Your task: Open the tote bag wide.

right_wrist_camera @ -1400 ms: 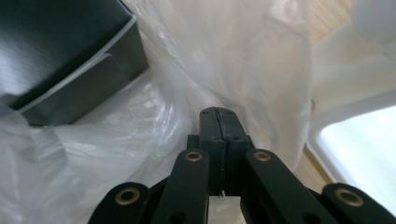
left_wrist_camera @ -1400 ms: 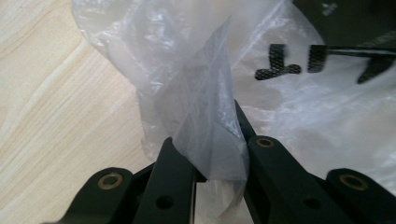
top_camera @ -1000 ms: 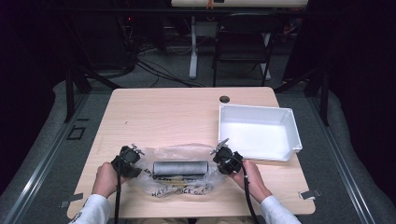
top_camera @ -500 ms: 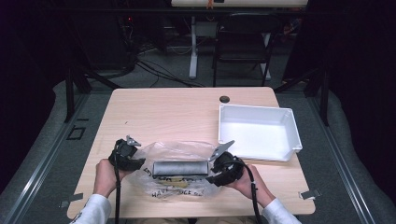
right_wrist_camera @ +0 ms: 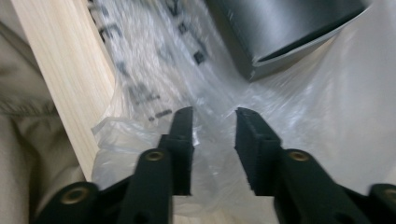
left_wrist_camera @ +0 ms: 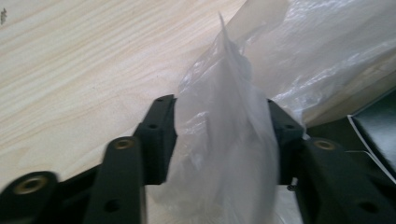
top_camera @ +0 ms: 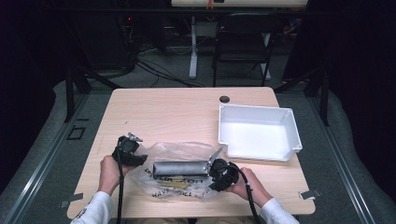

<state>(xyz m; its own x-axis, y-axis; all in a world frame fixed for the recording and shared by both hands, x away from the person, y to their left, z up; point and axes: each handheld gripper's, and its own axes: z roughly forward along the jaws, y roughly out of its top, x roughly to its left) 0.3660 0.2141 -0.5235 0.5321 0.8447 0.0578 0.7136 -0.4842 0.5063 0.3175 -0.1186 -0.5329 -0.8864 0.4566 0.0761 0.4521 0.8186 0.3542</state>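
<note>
Where the high view takes in the whole table, a clear plastic bag lies in the lower centre of the frame, near the front edge, with a dark grey cylinder inside it lying crosswise.

Left gripper: at the bag's left end in the high view. The left gripper view adds the detail: a bunched fold of bag film stands between the jaws, which are moderately apart with the film filling the gap; whether they press it firmly cannot be told.

Right gripper: at the bag's right end, beside the cylinder's end. The right gripper view shows the jaws narrowly apart over crumpled film, nothing pinched between them, the cylinder's dark end in the upper right of the frame, and the table edge at left.

White tray: right of centre, apart from the bag.

Dark round spot: on the table just beyond the tray.

Writing: black print on the bag, seen in the high view and the right gripper view; too blurred to read.
</note>
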